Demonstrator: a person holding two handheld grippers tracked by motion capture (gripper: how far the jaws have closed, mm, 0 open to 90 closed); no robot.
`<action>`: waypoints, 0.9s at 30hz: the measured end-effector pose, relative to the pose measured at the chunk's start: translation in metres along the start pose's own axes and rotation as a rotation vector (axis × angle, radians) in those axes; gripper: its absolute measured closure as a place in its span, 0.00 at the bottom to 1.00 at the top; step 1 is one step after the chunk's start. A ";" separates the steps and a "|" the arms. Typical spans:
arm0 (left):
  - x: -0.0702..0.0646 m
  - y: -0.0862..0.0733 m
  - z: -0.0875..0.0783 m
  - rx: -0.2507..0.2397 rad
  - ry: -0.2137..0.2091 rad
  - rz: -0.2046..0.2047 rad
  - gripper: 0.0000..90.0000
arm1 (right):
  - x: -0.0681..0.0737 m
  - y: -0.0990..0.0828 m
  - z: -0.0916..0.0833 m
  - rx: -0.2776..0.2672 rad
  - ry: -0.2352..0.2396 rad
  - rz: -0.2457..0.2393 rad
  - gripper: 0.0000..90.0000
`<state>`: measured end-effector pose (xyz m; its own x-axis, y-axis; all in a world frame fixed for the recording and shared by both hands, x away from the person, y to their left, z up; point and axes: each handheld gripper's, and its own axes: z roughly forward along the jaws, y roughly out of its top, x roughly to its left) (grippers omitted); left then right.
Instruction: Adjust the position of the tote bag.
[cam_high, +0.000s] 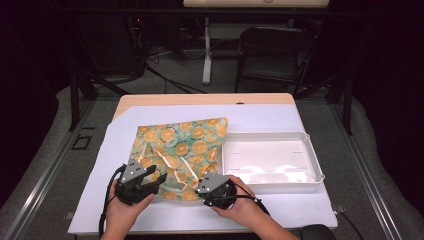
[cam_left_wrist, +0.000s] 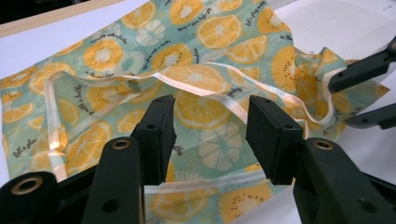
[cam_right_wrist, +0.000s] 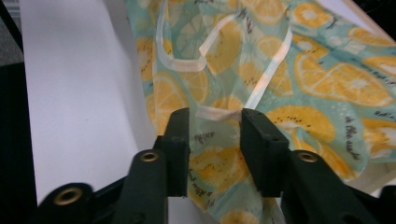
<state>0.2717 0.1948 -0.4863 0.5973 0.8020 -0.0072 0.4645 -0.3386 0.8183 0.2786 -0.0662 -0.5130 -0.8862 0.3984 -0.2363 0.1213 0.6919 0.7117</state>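
Observation:
A teal bag printed with orange slices (cam_high: 185, 145) lies flat on the white-covered table, its pale handle strips (cam_left_wrist: 196, 88) loose on top. My left gripper (cam_high: 154, 175) is at the bag's near left corner. Its jaws stand wide open just above the cloth (cam_left_wrist: 201, 60), with nothing between them (cam_left_wrist: 211, 135). My right gripper (cam_high: 200, 186) is at the bag's near right corner. A raised fold of the thin bag rim (cam_right_wrist: 219, 154) stands between its jaws (cam_right_wrist: 215, 140), but the pads are apart and do not press on it. The right gripper's jaws also show in the left gripper view (cam_left_wrist: 369, 95).
A shallow white tray (cam_high: 315, 160) sits right of the bag, touching its edge. White paper (cam_high: 280, 117) covers the wooden table. A dark chair (cam_high: 275, 50) and a stand's legs are on the floor beyond the far edge.

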 end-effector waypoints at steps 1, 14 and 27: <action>0.000 0.000 0.000 0.002 0.001 0.002 0.57 | -0.001 0.000 0.001 0.012 0.008 -0.004 0.79; -0.003 -0.005 -0.004 0.001 0.003 0.008 0.57 | -0.014 0.000 -0.001 -0.028 0.002 0.056 1.00; -0.015 -0.011 -0.004 0.018 -0.012 0.038 0.55 | -0.033 -0.001 0.000 -0.090 -0.022 0.140 1.00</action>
<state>0.2556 0.1887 -0.4932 0.6228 0.7822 0.0169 0.4524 -0.3777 0.8079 0.3073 -0.0798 -0.5054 -0.8533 0.5010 -0.1445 0.2012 0.5721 0.7951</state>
